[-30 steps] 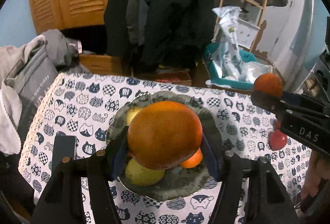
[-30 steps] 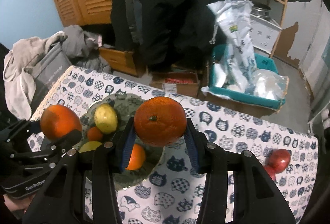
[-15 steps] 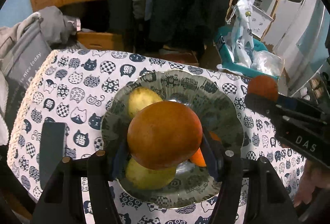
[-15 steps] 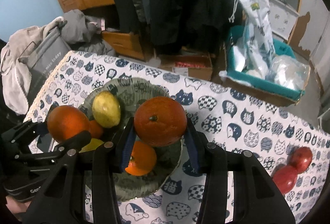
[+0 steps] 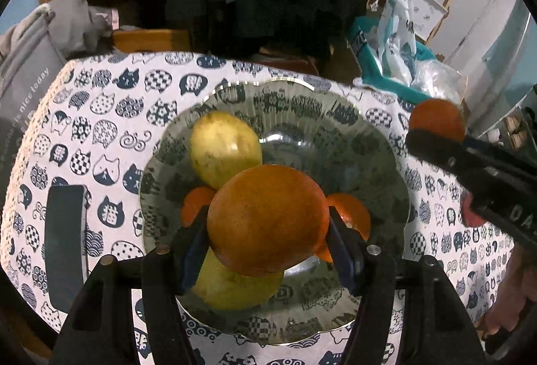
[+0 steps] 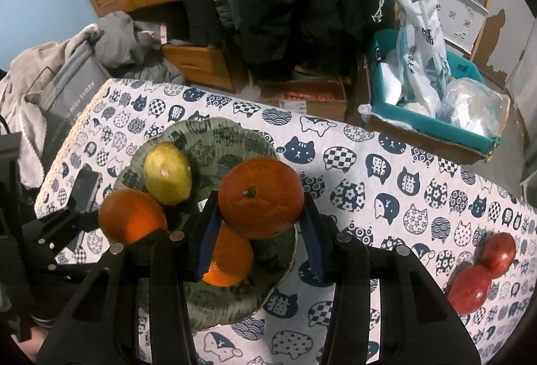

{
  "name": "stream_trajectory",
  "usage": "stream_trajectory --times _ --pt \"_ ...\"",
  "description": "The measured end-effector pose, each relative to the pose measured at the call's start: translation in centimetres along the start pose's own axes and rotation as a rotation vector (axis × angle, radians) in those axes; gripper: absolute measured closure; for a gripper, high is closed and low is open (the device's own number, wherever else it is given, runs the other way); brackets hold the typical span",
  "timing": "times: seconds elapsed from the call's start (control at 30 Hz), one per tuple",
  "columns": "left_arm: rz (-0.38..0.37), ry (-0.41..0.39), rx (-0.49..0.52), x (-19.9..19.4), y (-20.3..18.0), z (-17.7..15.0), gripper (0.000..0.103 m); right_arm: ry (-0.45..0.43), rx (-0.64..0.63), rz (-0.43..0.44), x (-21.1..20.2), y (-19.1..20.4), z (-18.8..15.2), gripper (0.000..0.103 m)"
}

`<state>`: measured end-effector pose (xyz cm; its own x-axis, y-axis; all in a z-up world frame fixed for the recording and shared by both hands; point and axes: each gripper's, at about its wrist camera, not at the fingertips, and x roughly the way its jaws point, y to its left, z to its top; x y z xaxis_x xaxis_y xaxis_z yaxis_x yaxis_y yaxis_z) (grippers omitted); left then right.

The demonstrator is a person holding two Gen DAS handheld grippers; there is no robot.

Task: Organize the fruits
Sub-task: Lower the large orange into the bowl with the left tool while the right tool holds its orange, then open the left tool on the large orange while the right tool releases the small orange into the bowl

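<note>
**Two oranges gripped above the fruit plate**

While both grippers hang over the cat-print tablecloth (image 6: 386,163), each is clamped on a fruit. At the far left of the table lies a dark phone (image 5: 65,247), flat on the cloth. Right of it sits the patterned plate (image 5: 335,116), holding a yellow lemon (image 5: 225,146) on its far left side, a second yellow fruit (image 5: 235,291) nearer, and small oranges (image 5: 350,214) partly hidden. The left gripper (image 5: 268,240) has its blue pads pressed on the sides of a large orange (image 5: 266,219) over the plate's middle. The right gripper (image 6: 260,230) holds a darker orange (image 6: 261,197) over the plate's right part, above a small orange (image 6: 230,259). Near the right edge of the cloth, two red apples (image 6: 480,267) lie touching, well apart from the plate.
</note>
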<state>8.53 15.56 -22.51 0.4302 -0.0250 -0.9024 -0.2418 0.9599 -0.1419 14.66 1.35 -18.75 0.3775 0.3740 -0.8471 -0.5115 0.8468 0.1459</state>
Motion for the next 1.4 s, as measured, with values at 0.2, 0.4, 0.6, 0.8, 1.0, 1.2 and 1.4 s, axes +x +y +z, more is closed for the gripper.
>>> stream_trajectory --times 0.2,0.4,0.6,0.8,1.0,1.2,1.4 --pt "0.006 0.005 0.018 0.1 -0.5 -0.2 0.036 0.001 0.003 0.004 0.1 0.1 0.0 0.058" --pt "0.017 -0.009 0.022 -0.4 -0.5 -0.2 0.021 0.004 0.004 0.007 0.3 0.3 0.0 0.058" --pt "0.023 -0.036 0.0 -1.4 0.3 -0.2 0.016 0.023 0.005 0.011 1.1 0.6 -0.3 0.058" --pt "0.06 -0.048 -0.063 -2.3 2.3 -0.3 0.016 0.058 -0.006 0.023 2.9 1.0 -0.8 0.058" --pt "0.072 -0.048 -0.127 -2.7 4.3 -0.6 0.016 0.094 -0.015 0.023 4.3 1.4 -1.3 0.057" --pt "0.076 -0.056 -0.127 -3.0 4.5 -0.6 0.016 0.065 -0.028 0.01 3.6 1.8 -0.9 0.038" --pt "0.077 -0.068 -0.111 -3.5 4.1 -0.5 0.016 0.023 -0.038 -0.006 1.5 1.5 -0.1 0.037"
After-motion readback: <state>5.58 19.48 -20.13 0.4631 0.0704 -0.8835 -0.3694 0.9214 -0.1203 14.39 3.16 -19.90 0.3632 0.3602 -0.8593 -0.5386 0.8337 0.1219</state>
